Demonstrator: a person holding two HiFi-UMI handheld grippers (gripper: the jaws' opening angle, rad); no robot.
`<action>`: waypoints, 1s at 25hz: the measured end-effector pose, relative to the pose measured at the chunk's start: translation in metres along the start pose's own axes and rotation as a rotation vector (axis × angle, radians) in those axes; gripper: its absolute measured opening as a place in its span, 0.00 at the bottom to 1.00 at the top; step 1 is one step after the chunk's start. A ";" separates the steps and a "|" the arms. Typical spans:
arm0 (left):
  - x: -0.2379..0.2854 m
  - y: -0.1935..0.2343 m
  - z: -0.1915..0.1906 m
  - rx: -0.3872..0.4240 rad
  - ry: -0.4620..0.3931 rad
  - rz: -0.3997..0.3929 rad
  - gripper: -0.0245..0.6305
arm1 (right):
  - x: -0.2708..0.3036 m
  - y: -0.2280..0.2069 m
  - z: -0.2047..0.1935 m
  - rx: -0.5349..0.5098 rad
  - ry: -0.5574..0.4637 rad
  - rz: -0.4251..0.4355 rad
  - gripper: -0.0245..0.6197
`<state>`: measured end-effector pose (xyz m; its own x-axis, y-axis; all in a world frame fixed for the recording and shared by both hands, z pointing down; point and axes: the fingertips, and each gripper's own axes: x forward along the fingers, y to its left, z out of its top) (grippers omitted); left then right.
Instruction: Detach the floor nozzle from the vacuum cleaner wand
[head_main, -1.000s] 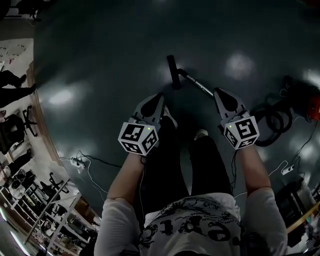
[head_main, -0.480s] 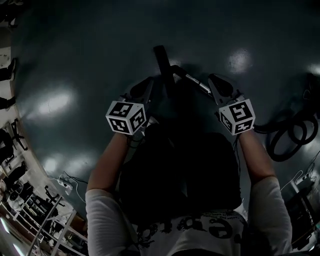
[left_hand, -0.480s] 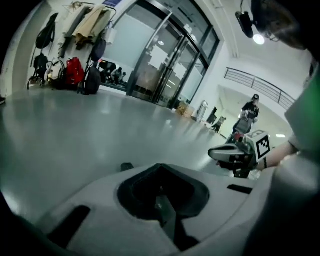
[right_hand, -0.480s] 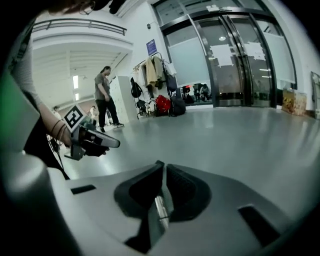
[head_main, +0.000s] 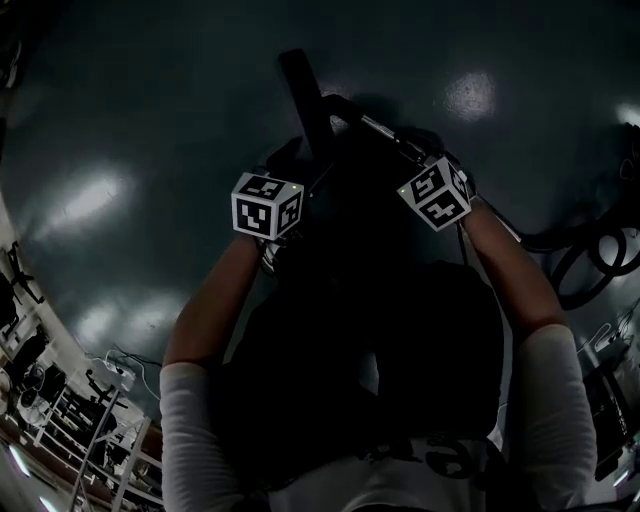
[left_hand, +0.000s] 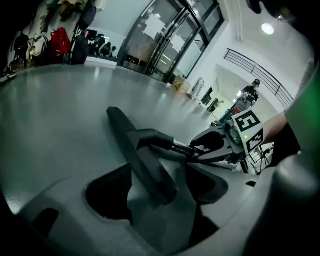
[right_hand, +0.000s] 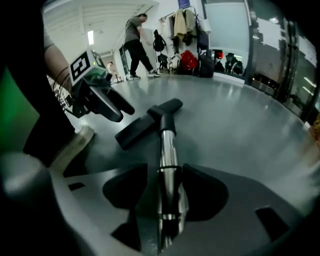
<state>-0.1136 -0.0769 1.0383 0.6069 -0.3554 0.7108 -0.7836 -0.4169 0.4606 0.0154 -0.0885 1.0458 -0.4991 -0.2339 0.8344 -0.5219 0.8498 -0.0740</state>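
Observation:
The black floor nozzle lies on the dark floor, joined to the chrome wand, which runs off to the right. My left gripper is low over the nozzle's near end. Its jaws are opening, and the nozzle lies between them with a gap on either side. My right gripper straddles the wand. Its jaws are also opening, and the wand runs up between them to the nozzle. Each gripper sees the other: the right gripper and the left gripper.
A coiled black hose lies on the floor at the right. Cables and a power strip sit by shelving at the lower left. My knees fill the lower middle. A person stands far off by hung coats and bags.
Both grippers have dropped and moved forward from in front of my legs to the nozzle and the wand. The head view has come closer to the floor. The right marker cube has rolled.

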 end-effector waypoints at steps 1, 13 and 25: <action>0.005 0.001 -0.005 -0.013 0.014 -0.009 0.54 | 0.007 0.000 -0.007 -0.020 0.035 0.005 0.35; 0.039 0.007 -0.017 -0.075 0.094 -0.066 0.56 | 0.037 -0.007 -0.030 -0.046 0.207 0.053 0.35; 0.044 -0.013 0.010 -0.106 0.024 -0.088 0.56 | -0.009 -0.005 0.003 -0.040 0.030 0.031 0.33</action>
<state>-0.0753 -0.0954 1.0588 0.6717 -0.3005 0.6772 -0.7378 -0.3545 0.5745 0.0210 -0.0918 1.0368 -0.4930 -0.1931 0.8483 -0.4783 0.8746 -0.0789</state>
